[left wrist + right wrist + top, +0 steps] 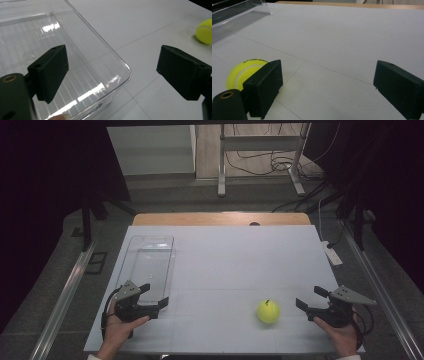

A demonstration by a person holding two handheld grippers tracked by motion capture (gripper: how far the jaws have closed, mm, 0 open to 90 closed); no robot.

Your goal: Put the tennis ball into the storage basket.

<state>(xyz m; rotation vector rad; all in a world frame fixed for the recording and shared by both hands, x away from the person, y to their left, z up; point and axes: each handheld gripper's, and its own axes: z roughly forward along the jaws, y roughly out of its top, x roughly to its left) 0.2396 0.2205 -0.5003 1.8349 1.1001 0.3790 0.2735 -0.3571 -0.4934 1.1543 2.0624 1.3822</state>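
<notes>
A yellow-green tennis ball (268,311) lies on the white table top, towards the front right. My right gripper (307,296) is held just right of it, open, with nothing between its jaws. In the right gripper view the ball (239,72) sits partly behind the left jaw of the right gripper (327,82), outside the gap. My left gripper (156,294) stands open at the near end of a clear plastic tray (150,262). In the left gripper view the left gripper (112,67) straddles the tray's near corner (125,67), and the ball (205,31) shows far to the right.
The white board (225,260) lies on a wooden table whose edge (220,218) shows at the back. The clear tray (234,15) holds nothing. A white power strip (332,255) rests past the board's right edge. Metal rails run along both sides.
</notes>
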